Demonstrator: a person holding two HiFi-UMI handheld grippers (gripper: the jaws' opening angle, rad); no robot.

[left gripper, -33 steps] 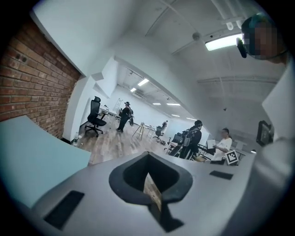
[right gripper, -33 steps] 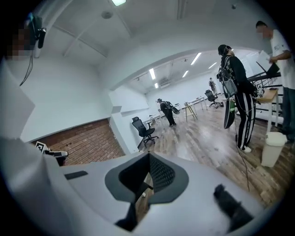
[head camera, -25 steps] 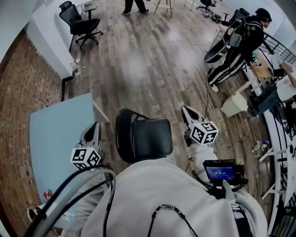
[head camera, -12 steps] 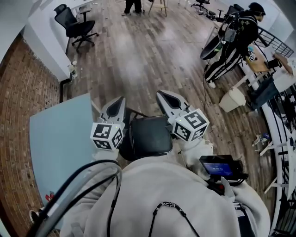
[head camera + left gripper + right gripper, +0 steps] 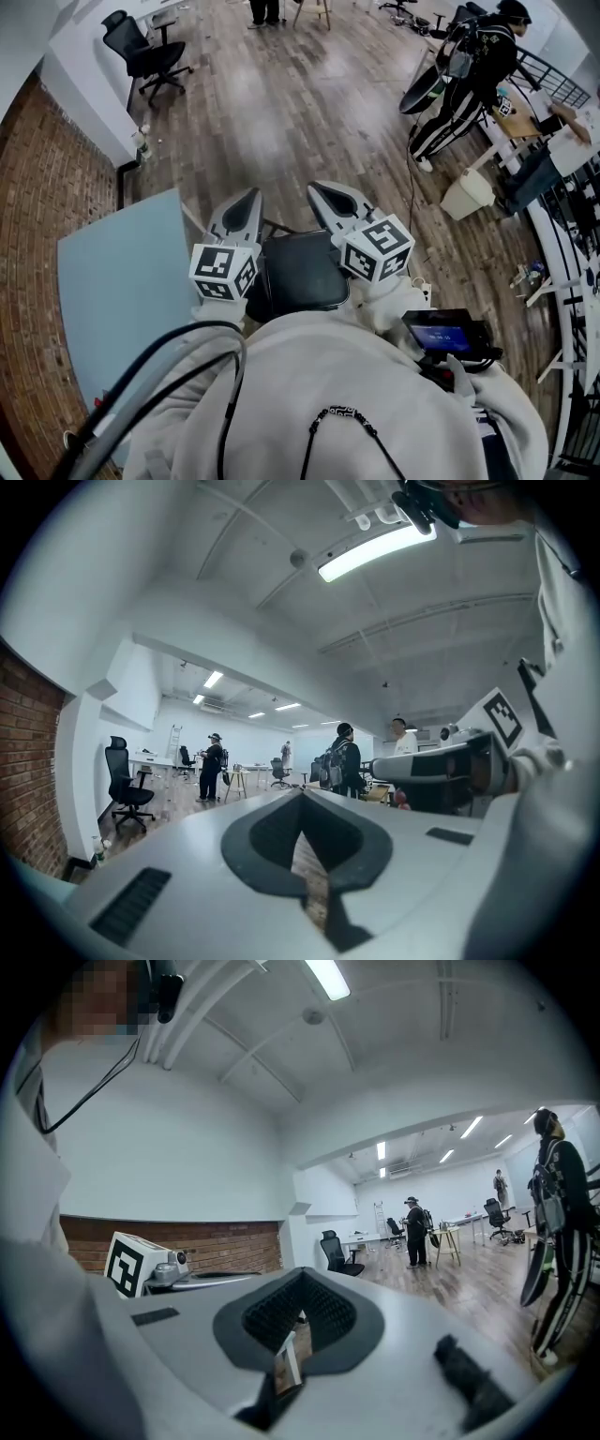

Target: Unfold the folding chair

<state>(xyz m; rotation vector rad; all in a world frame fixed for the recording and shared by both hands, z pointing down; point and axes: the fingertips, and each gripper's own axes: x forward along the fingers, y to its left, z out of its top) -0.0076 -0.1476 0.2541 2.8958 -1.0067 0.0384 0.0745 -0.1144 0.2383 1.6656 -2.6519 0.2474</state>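
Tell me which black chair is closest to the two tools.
The black padded folding chair, just below the left tool and right tool; the black wheeled office chair stands far off by the white wall.

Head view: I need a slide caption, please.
Left tongs and right tongs, both shut and empty, held side by side over the black folding chair.

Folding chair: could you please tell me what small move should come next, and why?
Probably draw both claws back and finish: the folding chair already looks unfolded and standing on the floor, while the left claw and right claw are shut, empty and held level over it.
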